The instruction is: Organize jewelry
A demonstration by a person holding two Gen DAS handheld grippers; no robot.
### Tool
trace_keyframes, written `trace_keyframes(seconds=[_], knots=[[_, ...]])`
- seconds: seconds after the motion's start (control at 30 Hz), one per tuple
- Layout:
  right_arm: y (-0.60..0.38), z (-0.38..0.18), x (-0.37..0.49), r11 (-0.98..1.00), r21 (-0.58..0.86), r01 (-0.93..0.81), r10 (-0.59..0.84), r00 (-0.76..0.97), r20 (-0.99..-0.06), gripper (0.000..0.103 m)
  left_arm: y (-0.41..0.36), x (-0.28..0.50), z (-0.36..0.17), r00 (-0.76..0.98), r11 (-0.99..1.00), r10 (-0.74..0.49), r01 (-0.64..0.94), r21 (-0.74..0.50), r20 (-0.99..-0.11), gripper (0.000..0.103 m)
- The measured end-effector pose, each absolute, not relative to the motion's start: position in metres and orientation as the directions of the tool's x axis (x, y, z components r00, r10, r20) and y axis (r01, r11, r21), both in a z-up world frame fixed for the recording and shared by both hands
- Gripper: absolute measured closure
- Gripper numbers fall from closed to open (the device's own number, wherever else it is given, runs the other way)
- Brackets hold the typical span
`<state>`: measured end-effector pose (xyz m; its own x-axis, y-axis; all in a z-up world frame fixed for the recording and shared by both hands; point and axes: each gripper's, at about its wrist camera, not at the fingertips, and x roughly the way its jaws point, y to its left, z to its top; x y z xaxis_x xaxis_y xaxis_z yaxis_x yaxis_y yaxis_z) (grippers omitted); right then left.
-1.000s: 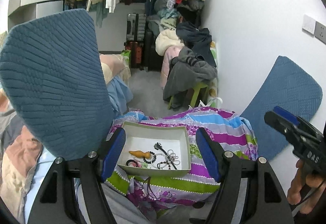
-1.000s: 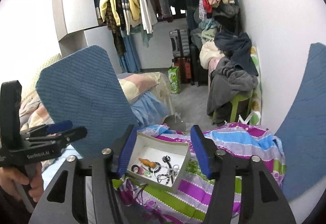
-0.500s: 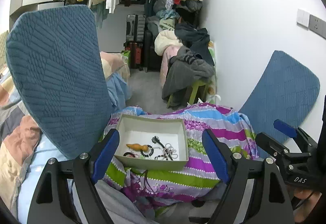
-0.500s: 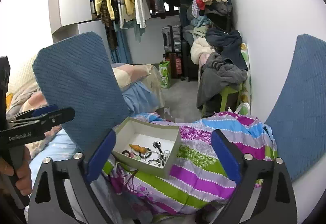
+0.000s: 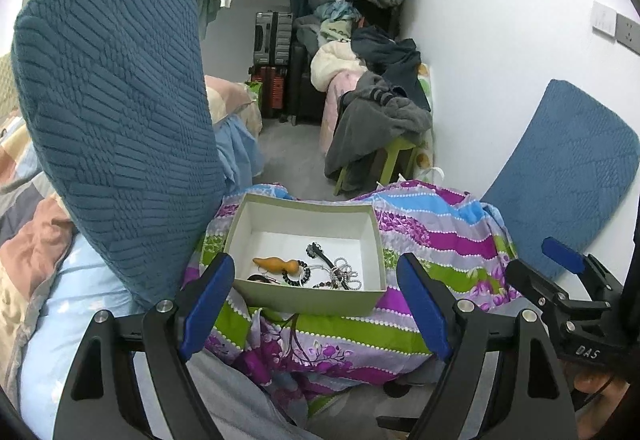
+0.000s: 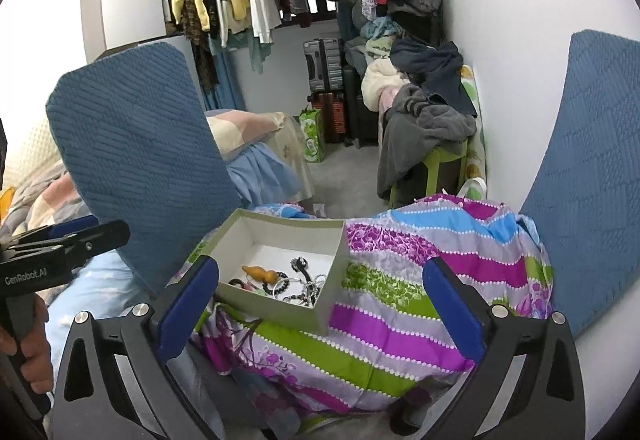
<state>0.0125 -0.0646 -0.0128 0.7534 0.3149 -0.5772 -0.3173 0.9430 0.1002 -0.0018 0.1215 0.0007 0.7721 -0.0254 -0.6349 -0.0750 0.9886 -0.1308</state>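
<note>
An open pale green box (image 5: pixel 304 298) (image 6: pixel 272 310) rests on a striped purple, green and blue quilt (image 5: pixel 420 252) (image 6: pixel 400 280). In it lie an orange gourd-shaped pendant (image 5: pixel 276 264) (image 6: pixel 260 274), a black clip (image 5: pixel 320 254) and tangled beaded bracelets (image 5: pixel 340 278) (image 6: pixel 304 290). My left gripper (image 5: pixel 314 260) is open, hovering short of the box's near wall with nothing between its fingers. To the right of the box, my right gripper (image 6: pixel 320 264) is opening its jaws wide, also empty. Each gripper shows in the other's view at the edge (image 5: pixel 534 258) (image 6: pixel 106 228).
Tall blue quilted cushions stand left of the box (image 5: pixel 112 119) and against the right wall (image 5: pixel 560 167). Behind are a green stool piled with clothes (image 5: pixel 380 119), suitcases (image 5: pixel 272 39) and hanging garments. A bed with light blue bedding (image 5: pixel 72 300) lies at left.
Both grippers have sunk toward the box, which now looks larger and nearer. The jaws of both stand wider apart than a second ago, the right one's most of all.
</note>
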Motion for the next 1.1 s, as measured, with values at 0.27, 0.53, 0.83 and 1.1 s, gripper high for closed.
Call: trace_keyframes(seconds=[0.27, 0.53, 0.83, 1.1], knots=[[-0.065, -0.038, 0.015, 0.945, 0.113, -0.306, 0.310, 0.737, -0.601, 0.000, 0.121, 0.009, -0.015, 0.772, 0.990, -0.025, -0.071, -0.125, -0.636, 0.019], [-0.067, -0.043, 0.019, 0.949, 0.122, -0.291, 0.303, 0.736, -0.605, 0.000, 0.122, 0.010, -0.020, 0.766, 0.989, -0.012, -0.083, -0.118, -0.643, 0.019], [-0.069, -0.046, 0.019, 0.949, 0.126, -0.288, 0.303, 0.732, -0.611, 0.000, 0.119, 0.010, -0.018, 0.764, 0.994, 0.009, -0.077, -0.076, -0.645, 0.019], [-0.070, -0.043, 0.015, 0.952, 0.111, -0.284, 0.292, 0.741, -0.605, 0.000, 0.120, 0.008, -0.019, 0.755, 0.992, 0.008, -0.091, -0.092, -0.656, 0.019]])
